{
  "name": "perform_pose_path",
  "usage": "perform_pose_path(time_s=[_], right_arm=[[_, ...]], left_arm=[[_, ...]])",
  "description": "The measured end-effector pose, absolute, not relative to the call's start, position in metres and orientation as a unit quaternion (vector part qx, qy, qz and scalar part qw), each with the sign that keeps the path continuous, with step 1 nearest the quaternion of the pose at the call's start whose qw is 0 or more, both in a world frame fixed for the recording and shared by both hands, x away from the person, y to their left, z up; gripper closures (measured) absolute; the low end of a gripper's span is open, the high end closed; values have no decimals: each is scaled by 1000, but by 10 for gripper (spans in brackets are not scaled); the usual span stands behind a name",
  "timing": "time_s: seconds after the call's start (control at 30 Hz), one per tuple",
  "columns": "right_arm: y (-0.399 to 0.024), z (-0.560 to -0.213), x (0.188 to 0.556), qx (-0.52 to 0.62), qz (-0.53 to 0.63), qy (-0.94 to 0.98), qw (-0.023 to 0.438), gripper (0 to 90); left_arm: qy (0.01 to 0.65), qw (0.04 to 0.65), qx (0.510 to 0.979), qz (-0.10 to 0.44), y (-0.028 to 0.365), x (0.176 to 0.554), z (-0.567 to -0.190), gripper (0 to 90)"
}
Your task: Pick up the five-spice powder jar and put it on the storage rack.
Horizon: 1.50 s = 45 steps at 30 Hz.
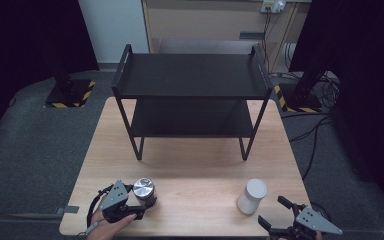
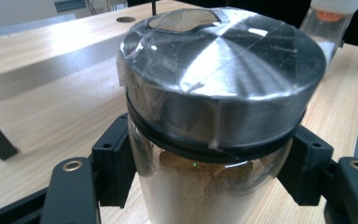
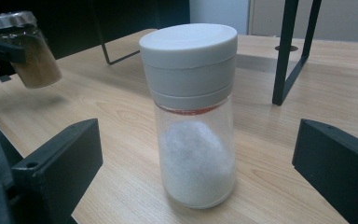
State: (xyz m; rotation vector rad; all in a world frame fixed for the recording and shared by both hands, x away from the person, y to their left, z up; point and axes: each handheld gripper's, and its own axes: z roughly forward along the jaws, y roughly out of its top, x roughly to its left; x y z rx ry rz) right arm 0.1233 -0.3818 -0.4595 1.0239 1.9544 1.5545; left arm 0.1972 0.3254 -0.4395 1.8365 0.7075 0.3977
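A glass jar (image 1: 144,192) with a brushed metal lid (image 2: 219,74) and brown powder inside sits between the jaws of my left gripper (image 1: 141,202), which is shut on it just below the lid. In the right gripper view this jar (image 3: 30,51) hangs tilted a little above the table, with its shadow beneath. A clear jar of white powder with a white lid (image 1: 251,196) stands upright on the table. My right gripper (image 1: 275,212) is open just short of it, a jaw to either side of the white-lidded jar (image 3: 193,116) and neither touching it.
A black two-tier metal rack (image 1: 192,75) stands on the far half of the wooden table (image 1: 195,170), both shelves bare. Its legs (image 3: 289,51) rise behind the white jar. Cables and black stands lie on the floor around the table.
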Motion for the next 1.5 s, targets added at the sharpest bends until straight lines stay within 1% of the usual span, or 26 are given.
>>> perform_pose_path(time_s=[0.2,0.73,0.9,1.3,1.5], right_arm=[[-382,-458,123,364,565,709,216,17],[-390,-457,123,358,569,709,213,15],[-393,-456,121,357,572,706,217,14],[-395,-456,119,359,578,698,224,13],[-395,-455,119,356,582,696,223,11]], left_arm=[[297,538,771,163,324,196,-428,299],[274,540,779,164,312,200,-384,299],[271,547,775,163,307,204,-377,299],[261,535,786,165,297,209,-353,299],[256,540,785,164,295,212,-345,299]])
